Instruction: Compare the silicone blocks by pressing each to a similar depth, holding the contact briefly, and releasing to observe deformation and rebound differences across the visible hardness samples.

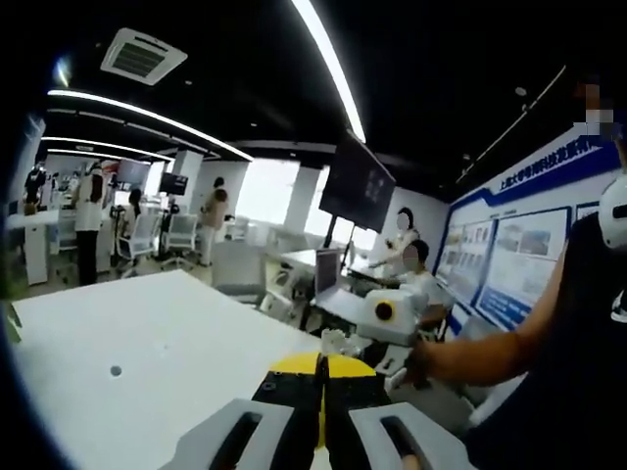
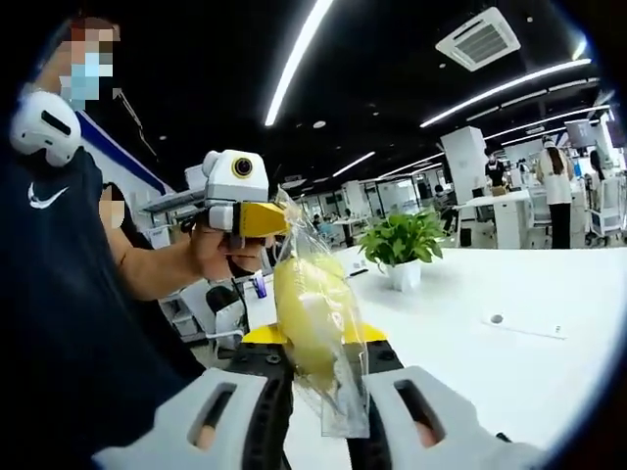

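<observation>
Hanging yellow bag [image 2: 318, 338] between right claw [image 2: 318, 392]

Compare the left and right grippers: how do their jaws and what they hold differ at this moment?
1. The right gripper has its jaws set apart, clamping the lower part of a clear bag with yellow contents; the left gripper has its jaws almost together, with no object plainly between them.
2. In the right gripper view, the left gripper sits at the bag's top edge, above the right gripper.
Both have yellow-and-black jaws.
</observation>
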